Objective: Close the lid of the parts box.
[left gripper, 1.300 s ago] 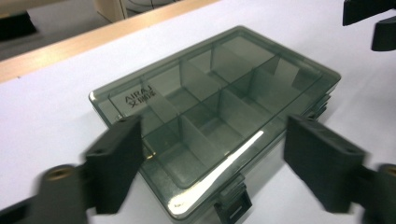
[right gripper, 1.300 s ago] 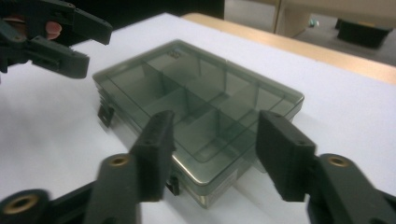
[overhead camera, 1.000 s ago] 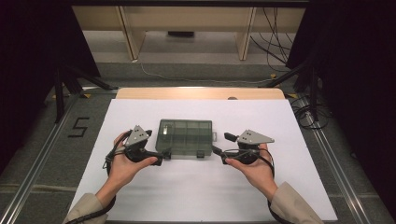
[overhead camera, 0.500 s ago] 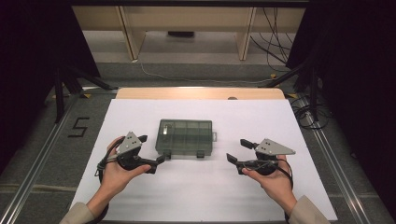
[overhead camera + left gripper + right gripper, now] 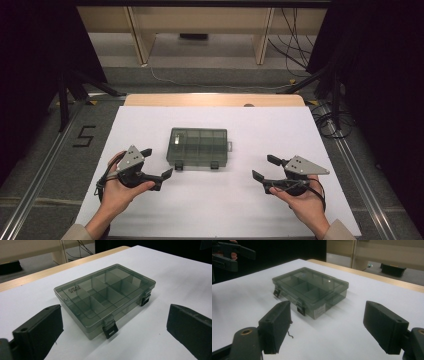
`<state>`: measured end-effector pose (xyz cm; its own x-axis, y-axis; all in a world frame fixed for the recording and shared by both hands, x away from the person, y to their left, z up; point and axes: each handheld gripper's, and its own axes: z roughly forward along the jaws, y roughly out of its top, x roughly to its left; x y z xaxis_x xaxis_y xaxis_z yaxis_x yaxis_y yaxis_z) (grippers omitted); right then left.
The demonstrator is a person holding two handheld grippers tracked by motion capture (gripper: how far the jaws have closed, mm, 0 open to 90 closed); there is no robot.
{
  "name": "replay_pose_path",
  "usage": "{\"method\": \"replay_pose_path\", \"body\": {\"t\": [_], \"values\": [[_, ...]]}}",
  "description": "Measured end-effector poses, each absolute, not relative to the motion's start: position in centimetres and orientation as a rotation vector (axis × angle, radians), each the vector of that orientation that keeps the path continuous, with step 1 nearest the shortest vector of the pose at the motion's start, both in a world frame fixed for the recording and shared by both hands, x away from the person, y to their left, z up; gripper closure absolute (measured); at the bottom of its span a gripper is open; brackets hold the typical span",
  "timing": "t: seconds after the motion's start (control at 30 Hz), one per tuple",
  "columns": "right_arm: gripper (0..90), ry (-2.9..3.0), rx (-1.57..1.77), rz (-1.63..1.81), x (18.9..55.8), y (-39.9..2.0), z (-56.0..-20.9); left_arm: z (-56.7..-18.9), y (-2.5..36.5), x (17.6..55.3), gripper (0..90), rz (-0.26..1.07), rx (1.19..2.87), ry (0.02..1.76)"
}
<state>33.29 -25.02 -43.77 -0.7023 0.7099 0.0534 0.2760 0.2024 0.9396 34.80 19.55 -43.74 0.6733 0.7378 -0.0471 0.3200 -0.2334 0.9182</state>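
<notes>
A translucent grey compartment box point(image 5: 198, 147) lies flat on the white table top, lid down, with two black latches on its near side. Its divided cells look empty in the left gripper view point(image 5: 105, 297) and the right gripper view point(image 5: 312, 288). My left gripper point(image 5: 157, 162) is held open, near and left of the box, apart from it; its fingers point(image 5: 40, 332) frame the box from a distance. To the near right of the box my right gripper point(image 5: 264, 167) is also open, fingers point(image 5: 275, 325) wide with nothing between them. The left gripper point(image 5: 229, 252) appears far off in the right gripper view.
A white sheet point(image 5: 215, 205) covers the table, with a bare wooden strip point(image 5: 215, 100) along the far edge. Cables point(image 5: 330, 120) lie on the floor at the right and a "5" mark point(image 5: 84, 136) at the left. Wooden furniture legs point(image 5: 137, 35) stand beyond.
Both grippers, which stood against the box's left and right ends, have drawn back toward the person and outward. The box has stayed where it was.
</notes>
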Motion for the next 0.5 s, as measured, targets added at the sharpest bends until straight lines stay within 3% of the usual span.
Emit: {"method": "replay_pose_path", "body": {"t": [0.5], "values": [[23.3, 2.088, 0.92, 1.485, 32.1, -25.8, -44.2, -44.3, 19.9, 34.1, 2.2, 0.514, 1.81, 0.847]]}}
